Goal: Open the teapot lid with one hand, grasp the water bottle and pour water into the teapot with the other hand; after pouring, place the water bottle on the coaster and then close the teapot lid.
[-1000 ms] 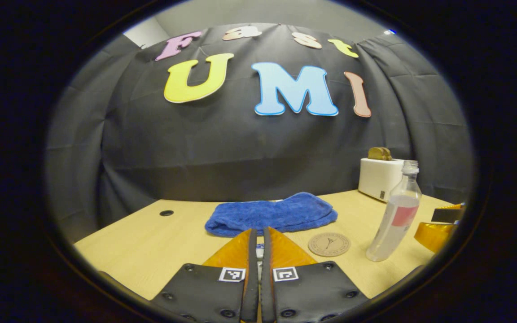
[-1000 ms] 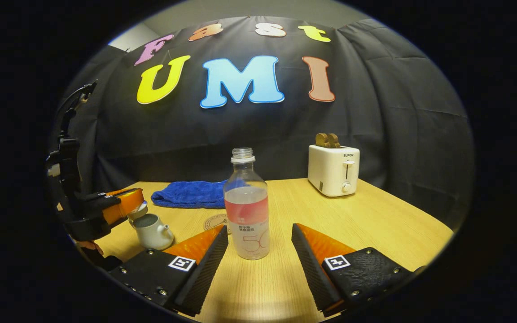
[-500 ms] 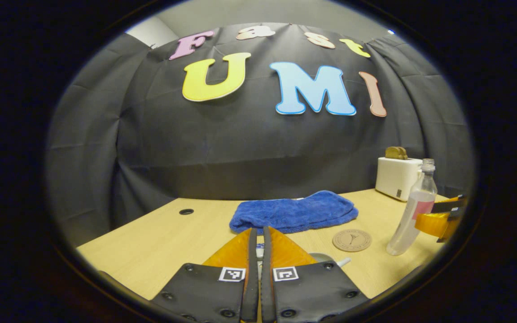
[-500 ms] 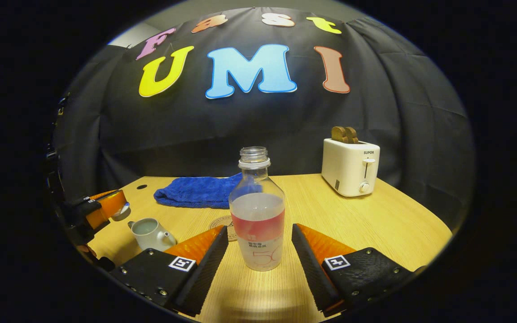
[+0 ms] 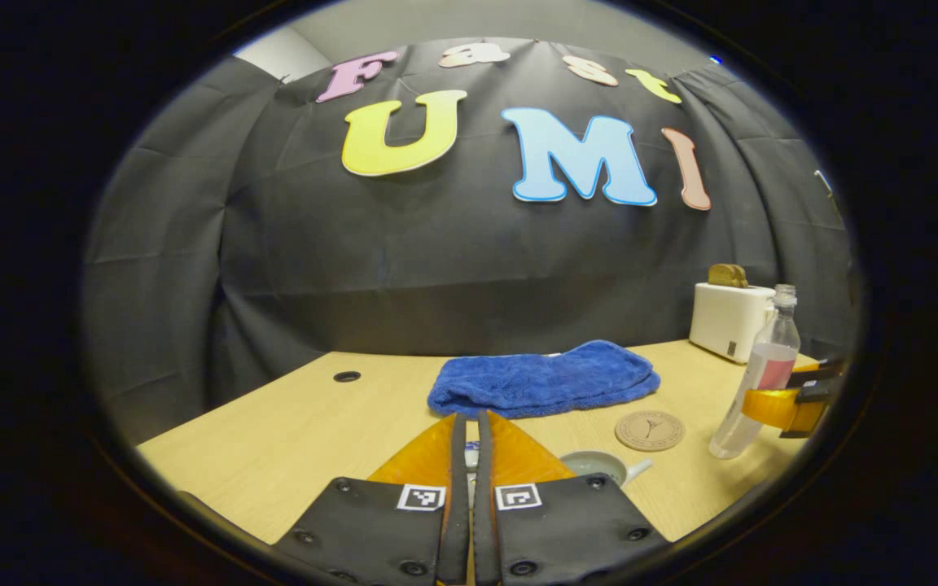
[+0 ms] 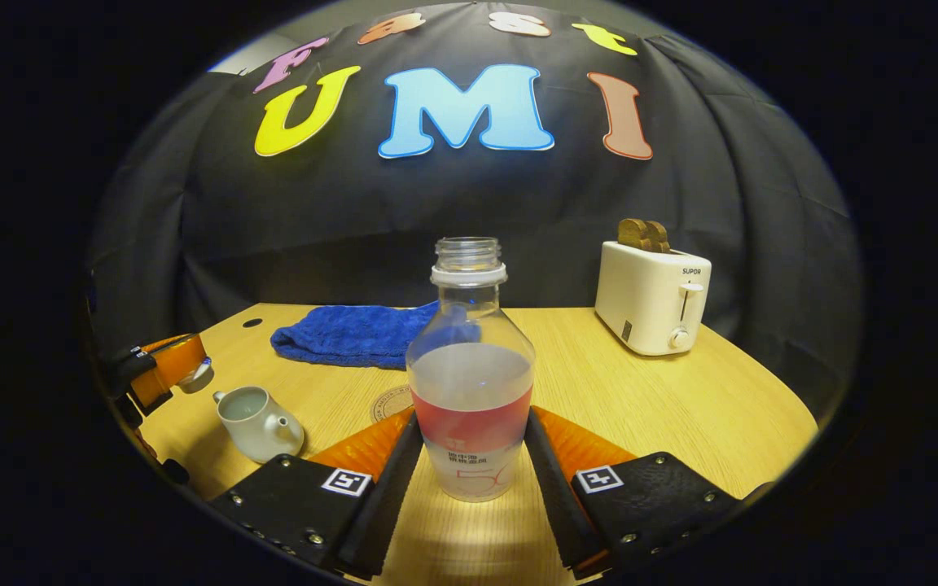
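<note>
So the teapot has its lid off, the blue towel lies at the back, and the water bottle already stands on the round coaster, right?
Not quite. The right gripper view shows the water bottle on bare table between the right claw fingers; the coaster lies behind it. The teapot is open; the blue towel lies at the back.

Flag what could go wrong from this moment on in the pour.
1. The water bottle has no cap; the right gripper brackets its lower half, so it may tip or slosh when lifted.
2. The teapot opening is small, so water could spill onto the table.
3. The left gripper holds the lid beside the teapot, near the bottle's likely path.
</note>
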A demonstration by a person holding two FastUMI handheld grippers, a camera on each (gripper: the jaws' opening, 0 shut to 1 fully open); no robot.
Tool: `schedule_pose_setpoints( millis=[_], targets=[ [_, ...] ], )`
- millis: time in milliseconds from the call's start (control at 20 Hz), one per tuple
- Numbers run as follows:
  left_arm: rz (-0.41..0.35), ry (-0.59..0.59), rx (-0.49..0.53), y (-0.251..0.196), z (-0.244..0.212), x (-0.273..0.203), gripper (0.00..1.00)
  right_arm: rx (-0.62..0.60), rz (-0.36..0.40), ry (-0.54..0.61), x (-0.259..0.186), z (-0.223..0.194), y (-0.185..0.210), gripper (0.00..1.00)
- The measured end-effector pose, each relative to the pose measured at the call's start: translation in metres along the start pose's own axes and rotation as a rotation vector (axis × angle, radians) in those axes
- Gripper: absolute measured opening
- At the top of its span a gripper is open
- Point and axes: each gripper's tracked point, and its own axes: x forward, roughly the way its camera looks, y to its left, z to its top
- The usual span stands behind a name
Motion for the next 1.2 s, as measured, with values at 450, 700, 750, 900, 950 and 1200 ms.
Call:
schedule_pose_setpoints(
  millis=[450, 700, 750, 900, 950, 1200],
  targets=[
    [0.019, -0.001, -0.002, 0.011, -0.001, -0.002, 0.09, -0.332, -0.068, -0.031, 0.000, 0.017, 0.007, 0.76],
    [0.042, -0.001, -0.014, 0.025, 0.001, -0.003, 0.08, -0.562, -0.116, -0.044, 0.008, 0.023, 0.009, 0.76],
    [0.046, 0.007, -0.021, 0.028, -0.001, -0.004, 0.08, -0.606, -0.125, -0.051, 0.011, 0.025, 0.009, 0.76],
    [0.067, 0.024, -0.038, 0.042, -0.005, -0.002, 0.09, -0.727, -0.134, -0.073, 0.015, 0.029, 0.015, 0.76],
    [0.077, 0.027, -0.040, 0.047, -0.006, -0.003, 0.09, -0.764, -0.134, -0.082, 0.017, 0.030, 0.018, 0.76],
    [0.109, 0.042, -0.063, 0.066, -0.012, -0.003, 0.09, -0.949, -0.140, -0.122, 0.022, 0.037, 0.036, 0.76]
  ],
)
